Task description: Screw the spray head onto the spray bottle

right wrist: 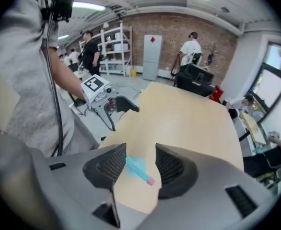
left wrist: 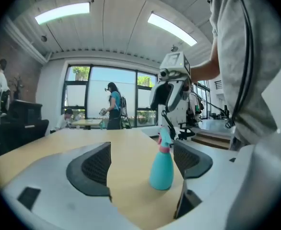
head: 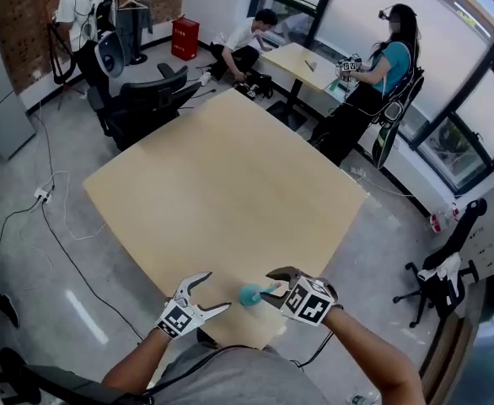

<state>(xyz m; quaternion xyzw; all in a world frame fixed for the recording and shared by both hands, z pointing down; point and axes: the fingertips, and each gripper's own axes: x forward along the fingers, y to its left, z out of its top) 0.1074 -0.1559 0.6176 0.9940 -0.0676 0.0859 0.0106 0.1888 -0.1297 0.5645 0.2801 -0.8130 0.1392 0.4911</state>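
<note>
A teal spray bottle (head: 250,294) with a pink collar and its teal spray head on top stands upright near the front edge of the wooden table (head: 230,192). In the left gripper view the spray bottle (left wrist: 161,169) stands just beyond my open left gripper (left wrist: 141,147), untouched. My left gripper (head: 216,292) is to the left of the bottle, my right gripper (head: 270,283) to its right and above it. The right gripper view looks down on the bottle (right wrist: 138,169) below the right gripper (right wrist: 140,148). Its pads stand apart and clear of the spray head.
Black office chairs (head: 146,99) stand at the table's far left corner. A seated person (head: 382,66) works at a second table (head: 302,64) at the back; others are by the brick wall. Cables (head: 53,201) lie on the floor at the left. Another chair (head: 441,268) stands at the right.
</note>
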